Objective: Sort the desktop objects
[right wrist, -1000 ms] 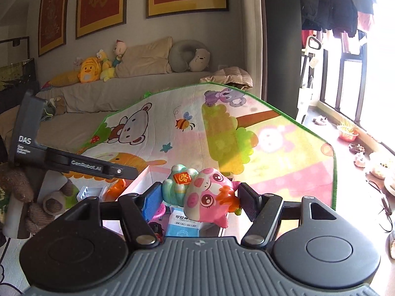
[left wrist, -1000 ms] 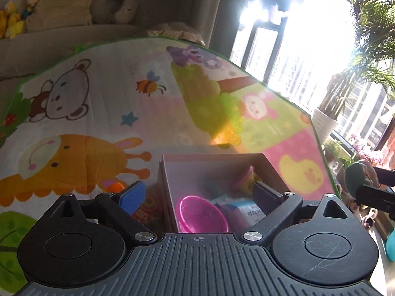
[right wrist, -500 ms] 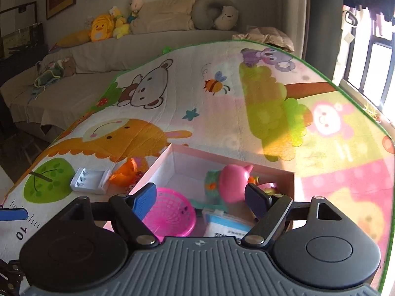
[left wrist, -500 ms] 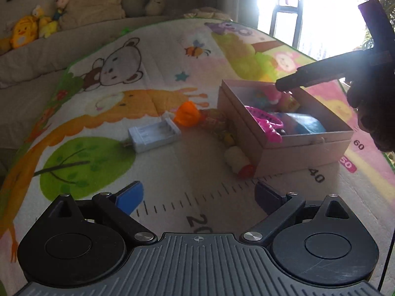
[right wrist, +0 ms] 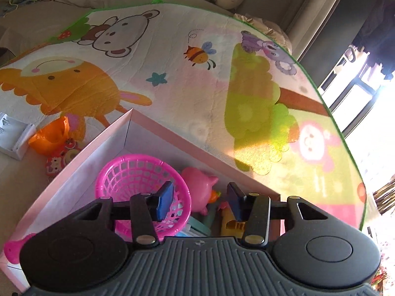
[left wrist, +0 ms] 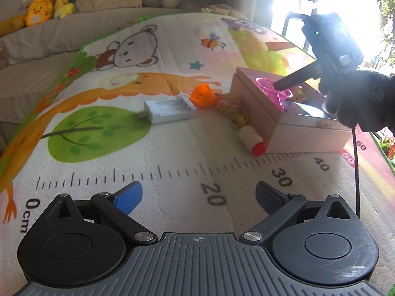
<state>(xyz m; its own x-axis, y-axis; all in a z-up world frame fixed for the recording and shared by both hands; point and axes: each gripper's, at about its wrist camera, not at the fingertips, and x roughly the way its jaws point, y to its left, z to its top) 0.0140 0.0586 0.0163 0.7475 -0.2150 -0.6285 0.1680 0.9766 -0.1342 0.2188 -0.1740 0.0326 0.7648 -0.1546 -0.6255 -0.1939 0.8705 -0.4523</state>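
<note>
A pink cardboard box [left wrist: 256, 113] stands on the play mat, also in the right wrist view [right wrist: 81, 162]. It holds a pink basket [right wrist: 138, 172], a pink pig toy [right wrist: 200, 185] and other small items. My right gripper [right wrist: 200, 201] is open and empty over the box, above the pig. Outside the box lie a white battery charger [left wrist: 170, 108], an orange cup [left wrist: 203, 95], a candy packet [left wrist: 229, 104] and a white bottle with a red cap [left wrist: 251, 139]. My left gripper [left wrist: 198, 196] is open and empty over the mat's ruler, short of these.
A cartoon play mat [left wrist: 138, 148] covers the surface, with a printed ruler at the near edge. A sofa with plush toys [left wrist: 39, 9] runs along the back. A bright window is at the right. The right hand and its gripper body [left wrist: 333, 44] hang over the box.
The right gripper let go of the pig toy, which now lies in the box, and tilted down over it. The left gripper pulled back from the box to the mat's near edge.
</note>
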